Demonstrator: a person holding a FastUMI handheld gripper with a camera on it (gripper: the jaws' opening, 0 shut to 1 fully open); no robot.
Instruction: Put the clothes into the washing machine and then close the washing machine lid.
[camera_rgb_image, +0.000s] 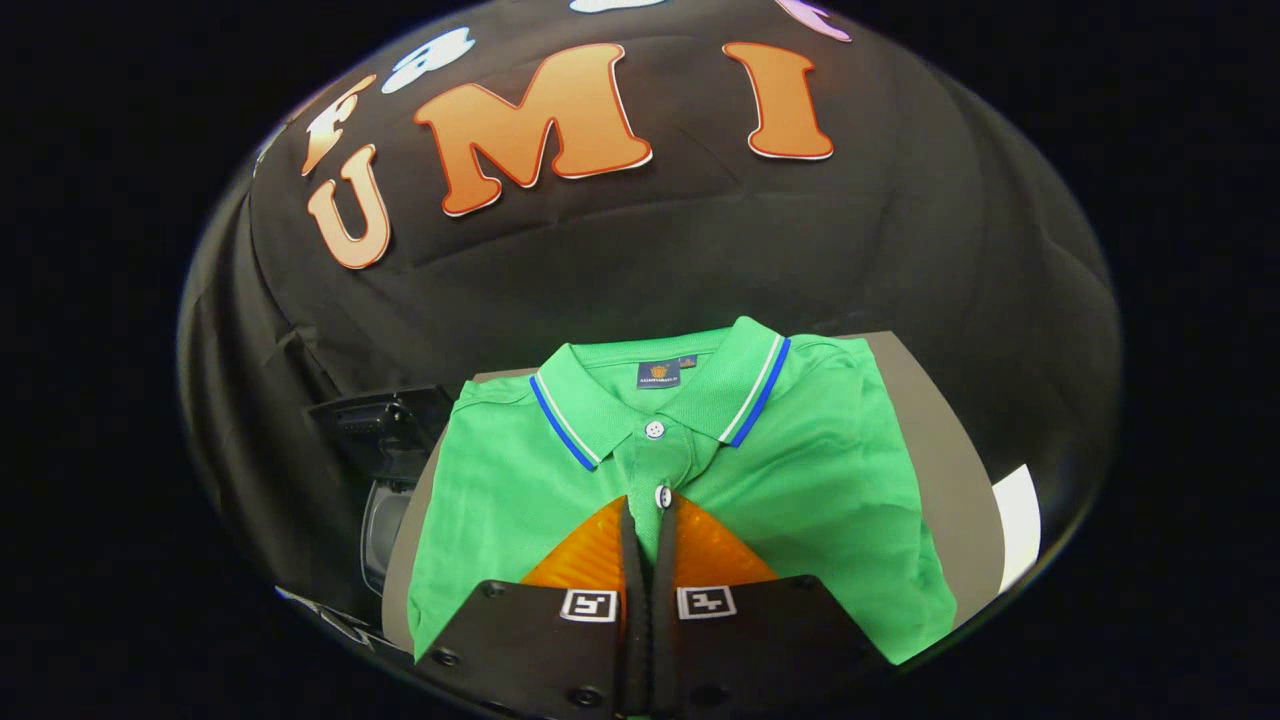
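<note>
The green polo shirt (700, 470) lies folded flat on the grey tabletop (930, 440), collar away from the gripper and hem toward it, so its long axis runs straight ahead along the line of the fingers. The gripper (650, 510) sits low over the shirt's lower front, right on the button placket, with the second button just at the fingertips and the collar beyond them. The fingers are pressed almost together, only a thin slit between them, and whether any cloth is caught in that slit cannot be told. To the left of the shirt, off the tabletop edge, stands a dark machine with a rounded clear part (385, 500), probably the washing machine, so a lifted shirt would have to travel leftward.
</note>
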